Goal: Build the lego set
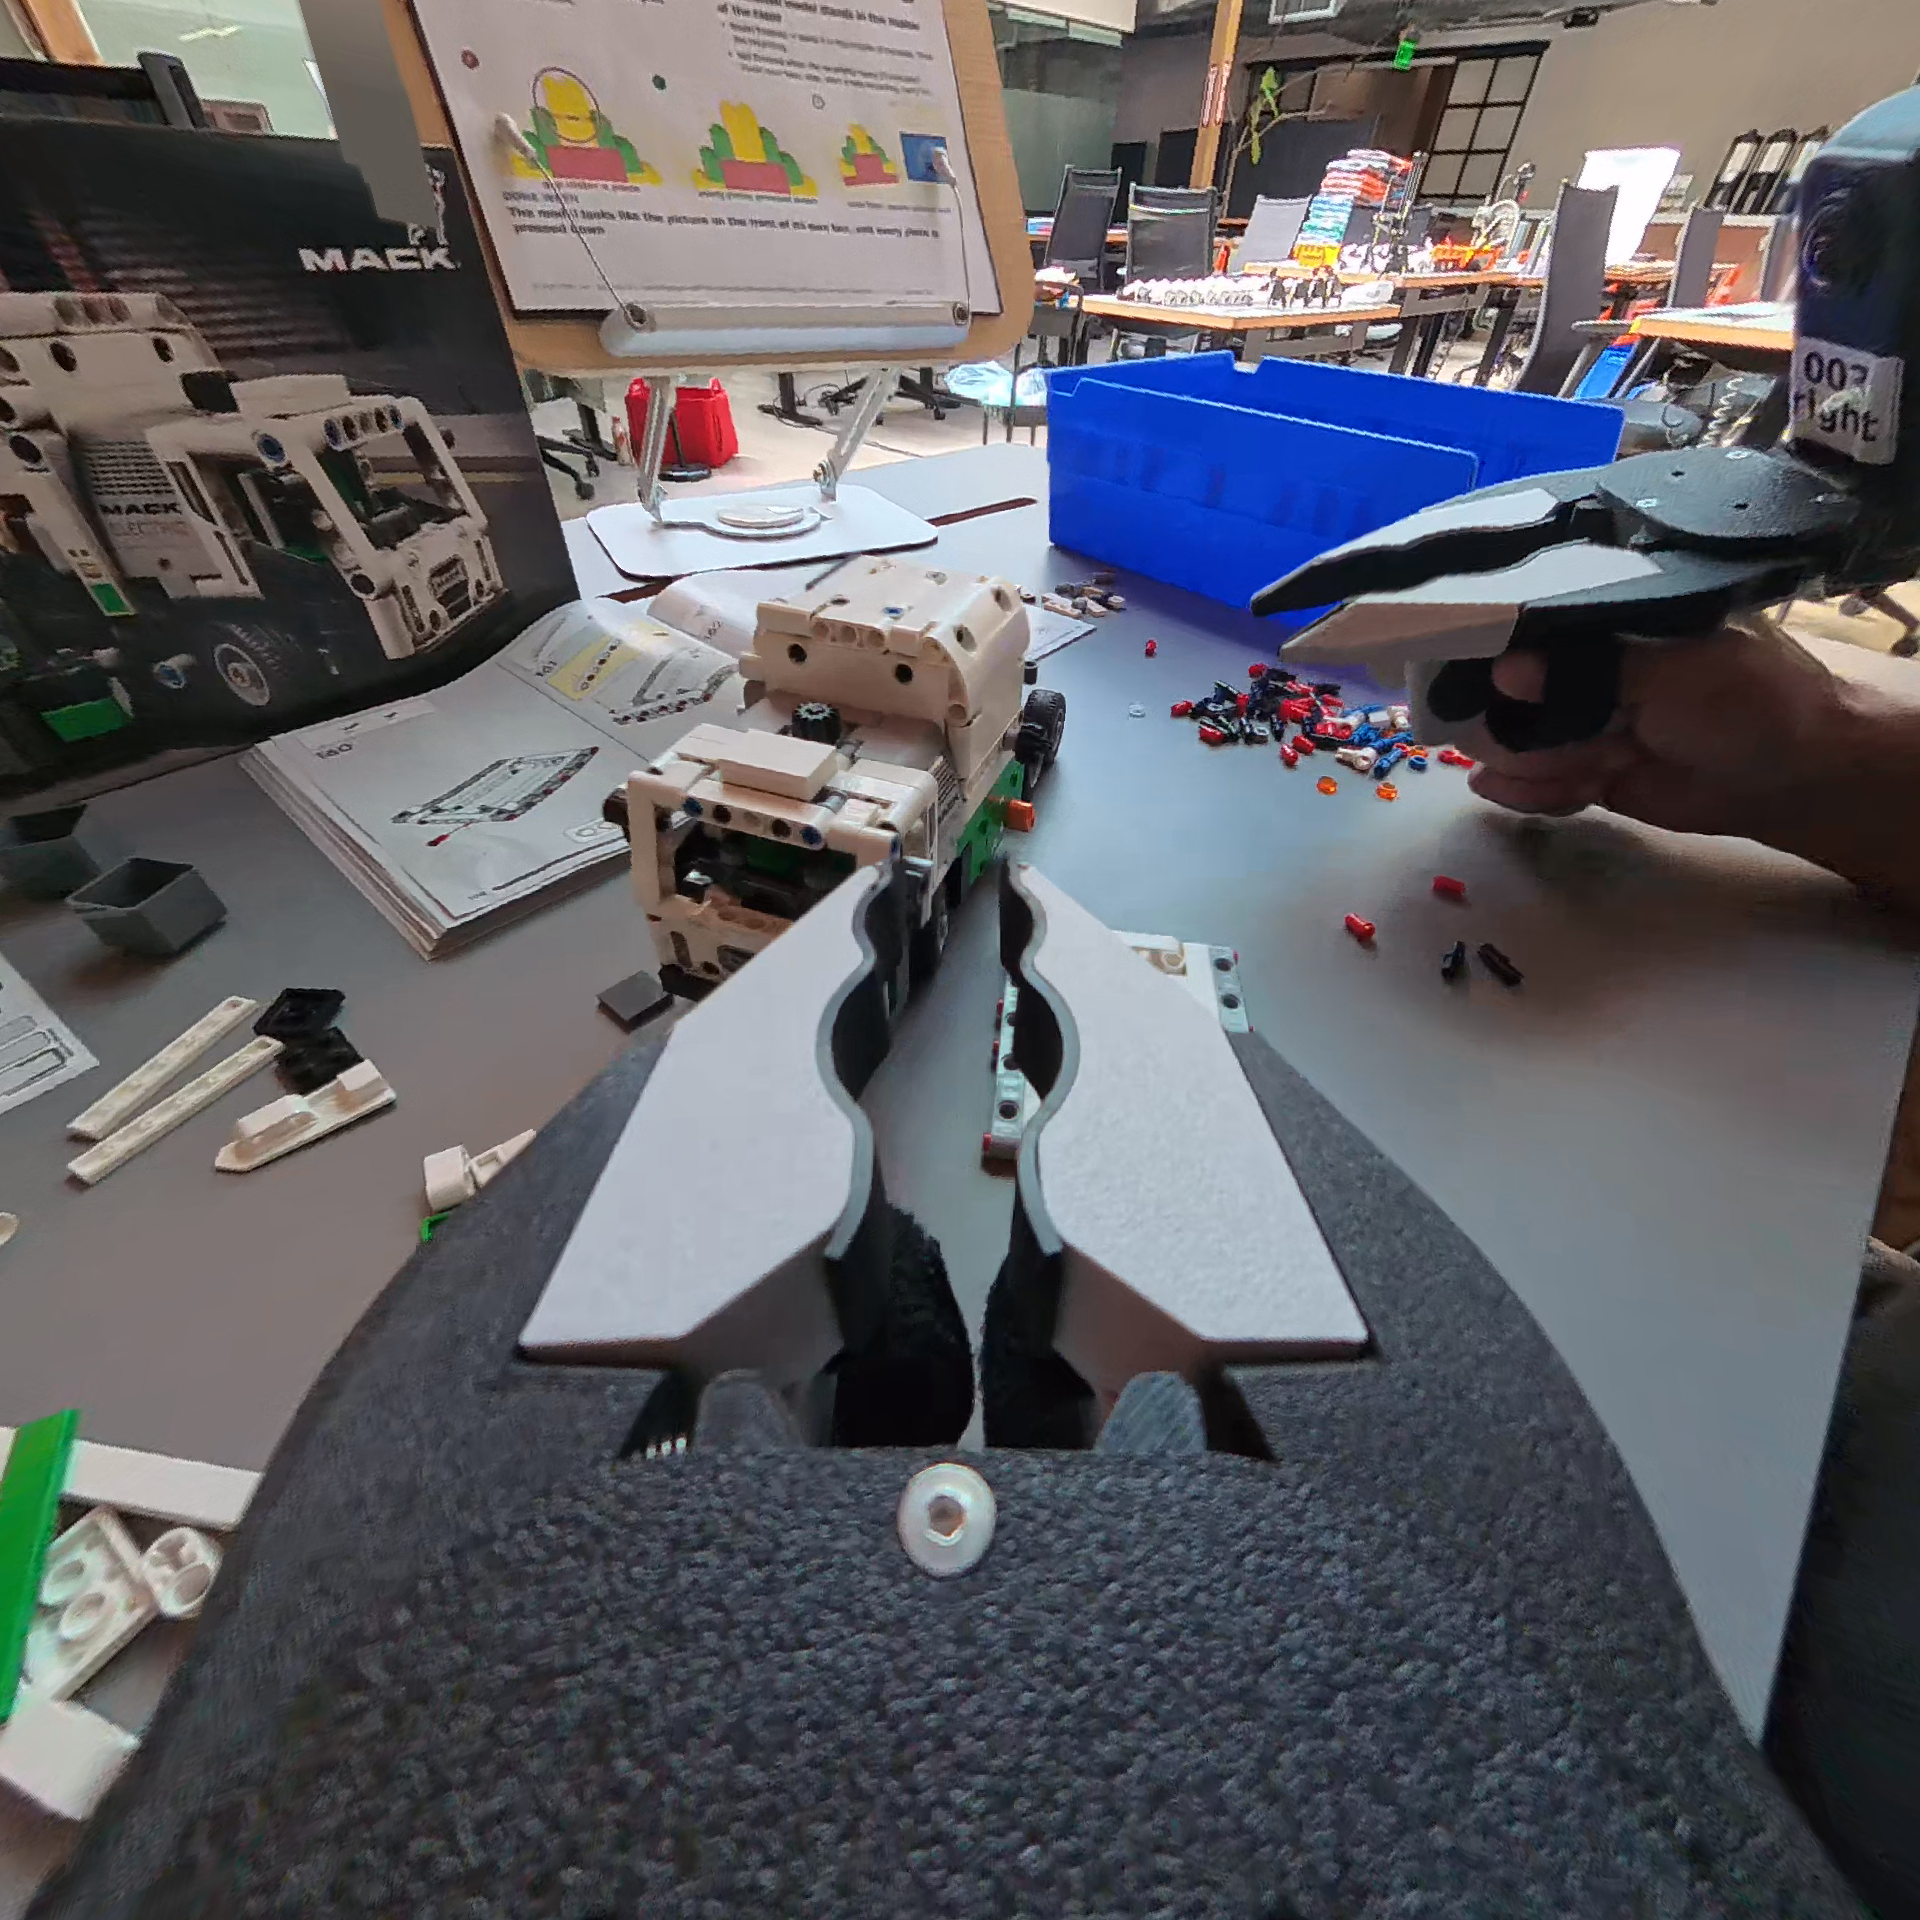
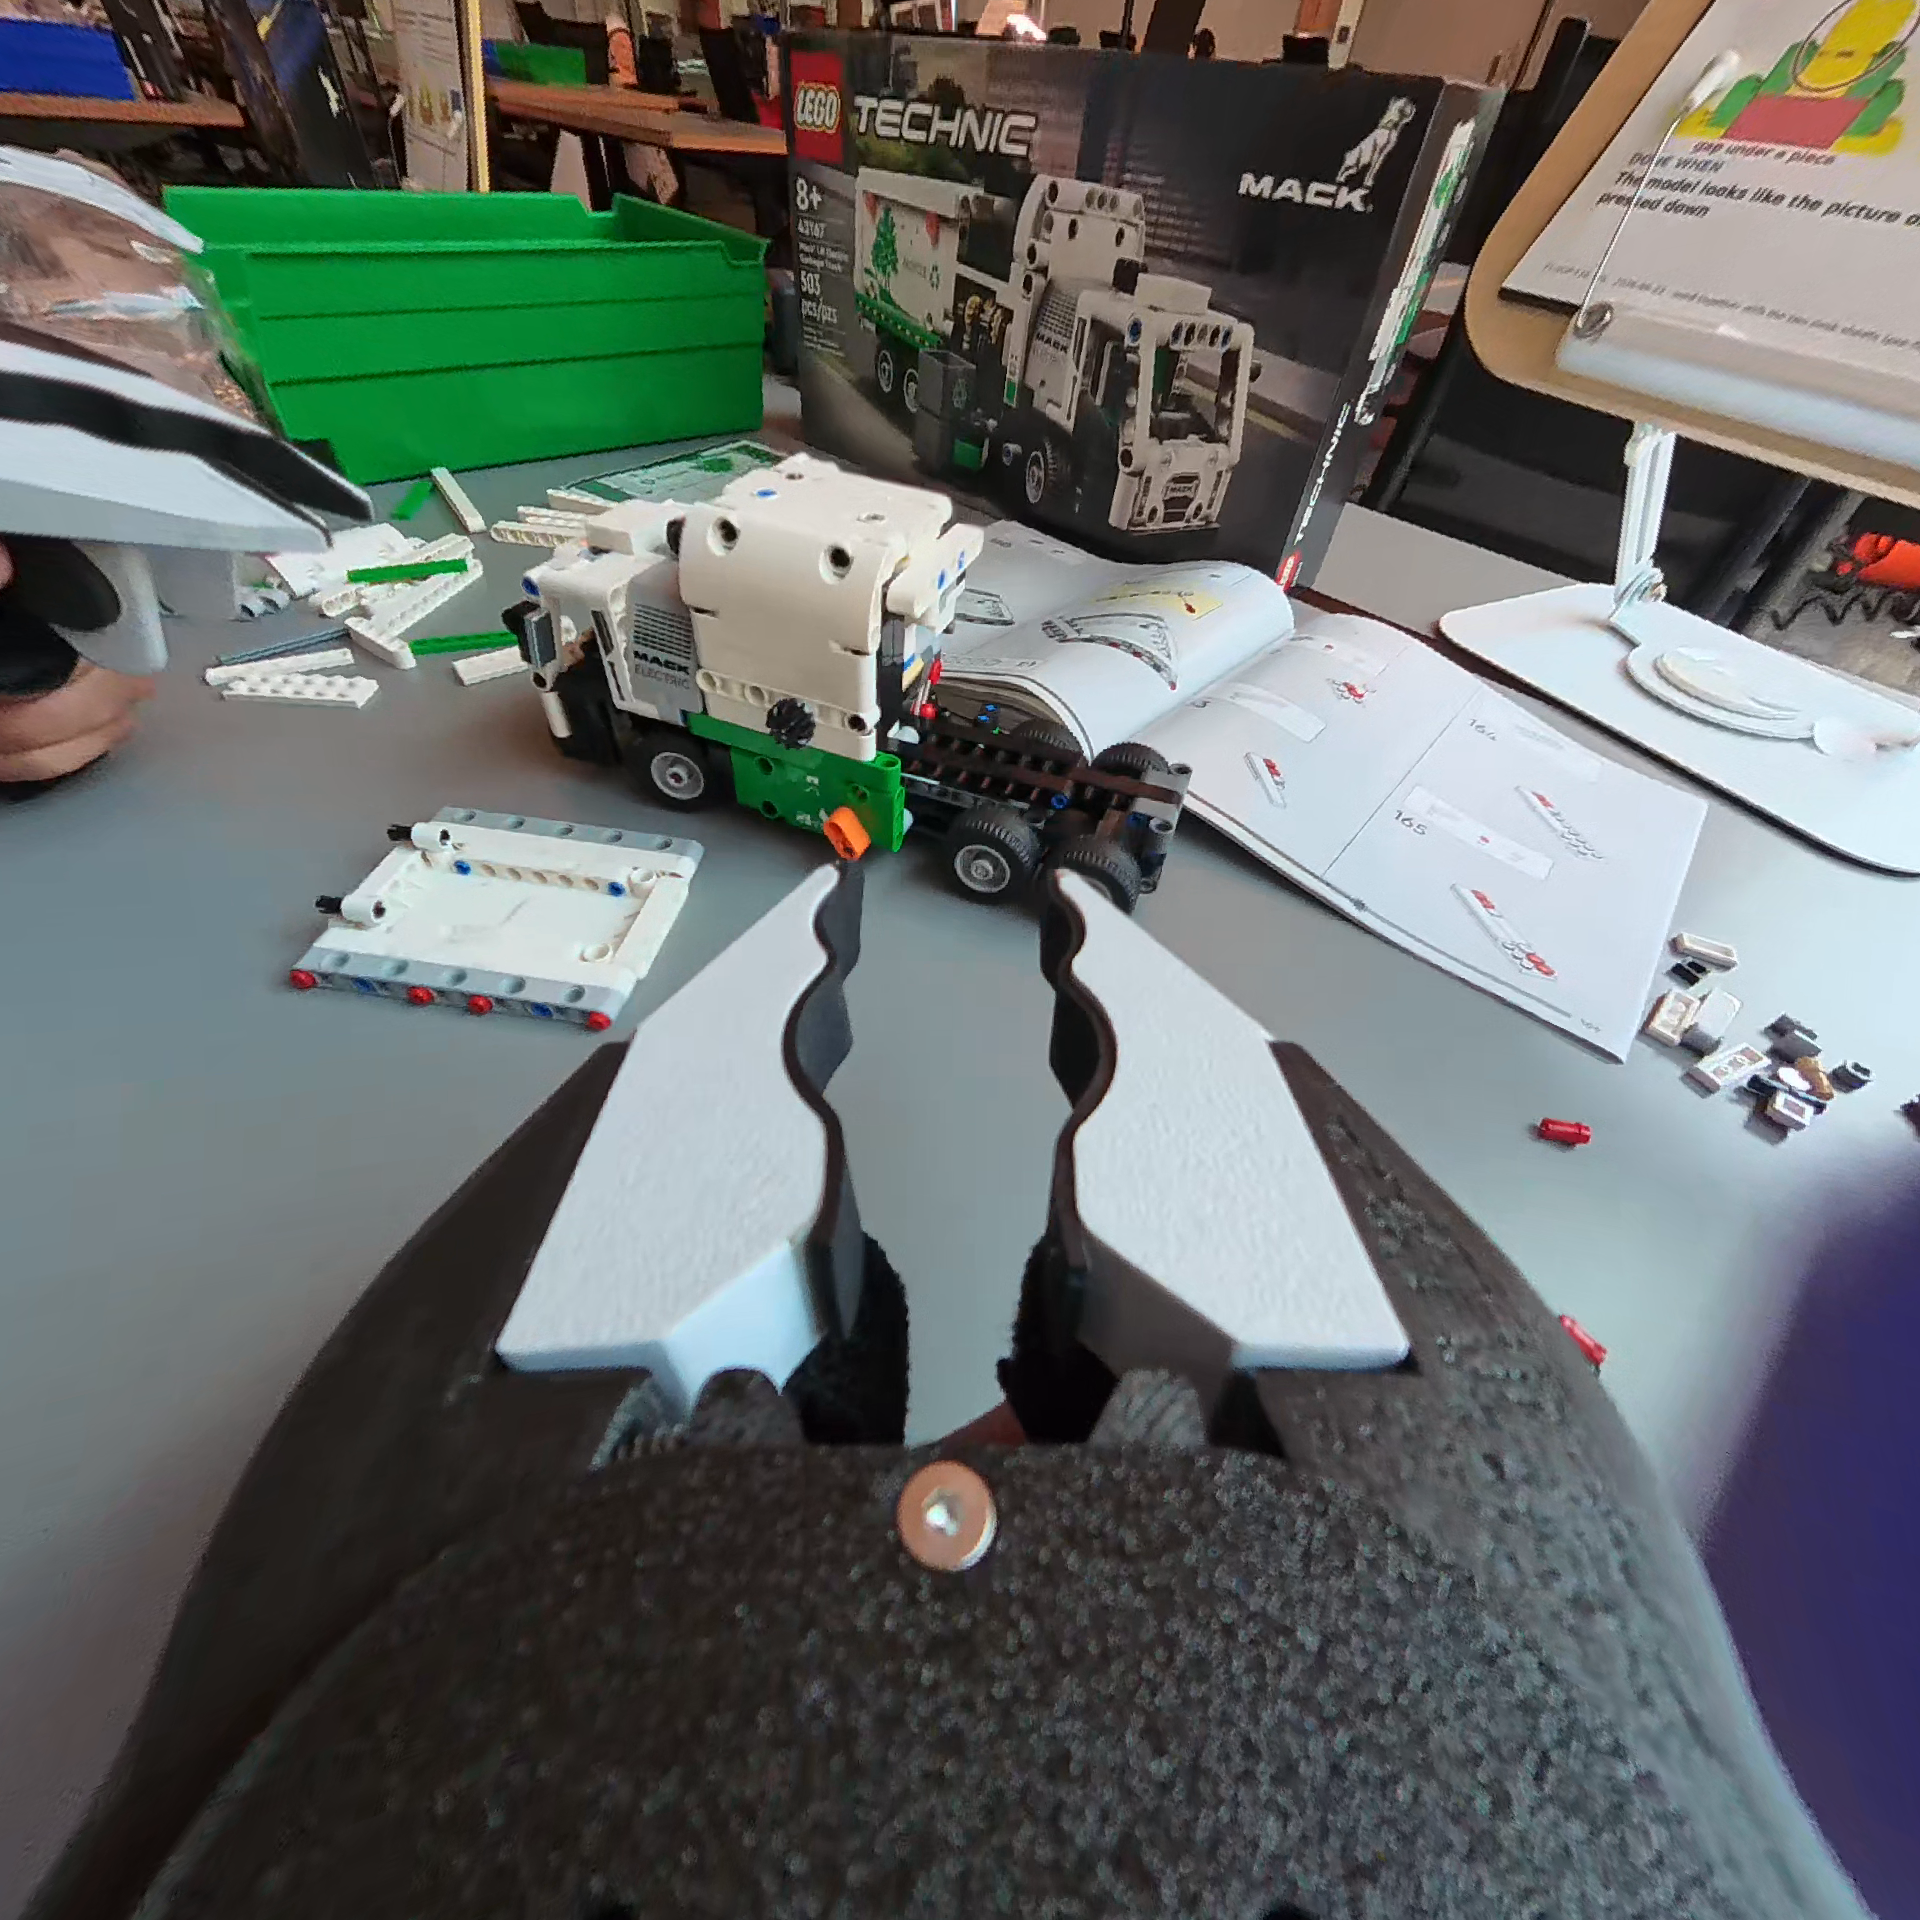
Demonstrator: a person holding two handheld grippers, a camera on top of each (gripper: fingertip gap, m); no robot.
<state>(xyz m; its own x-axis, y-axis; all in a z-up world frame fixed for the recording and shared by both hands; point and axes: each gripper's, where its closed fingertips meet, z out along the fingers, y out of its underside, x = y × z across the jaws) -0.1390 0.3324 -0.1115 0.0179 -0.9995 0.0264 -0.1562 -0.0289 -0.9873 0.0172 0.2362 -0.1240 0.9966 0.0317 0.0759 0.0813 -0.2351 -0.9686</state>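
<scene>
Truck (image 2: 790, 665) stands mid-table, white cab and body on a green base, bare black chassis trailing behind toward the open manual (image 2: 1351, 769). Just in front of the truck lies a flat white panel (image 2: 499, 914) edged with red and blue pins (unattached, flat on the table). Left gripper (image 1: 940, 883) hovers at the truck's cab end, fingers parted a little, nothing between them. Right gripper (image 2: 945, 883) points at the truck's side near an orange peg (image 2: 847, 831), fingers parted wider, also empty. Beyond the truck: the box (image 2: 1122, 301) upright, a green bin (image 2: 499, 332) beside it, white and green beams (image 2: 364, 623) loose. A blue bin (image 1: 1299, 478) and scattered pins (image 1: 1299, 717) sit off the truck's right.
</scene>
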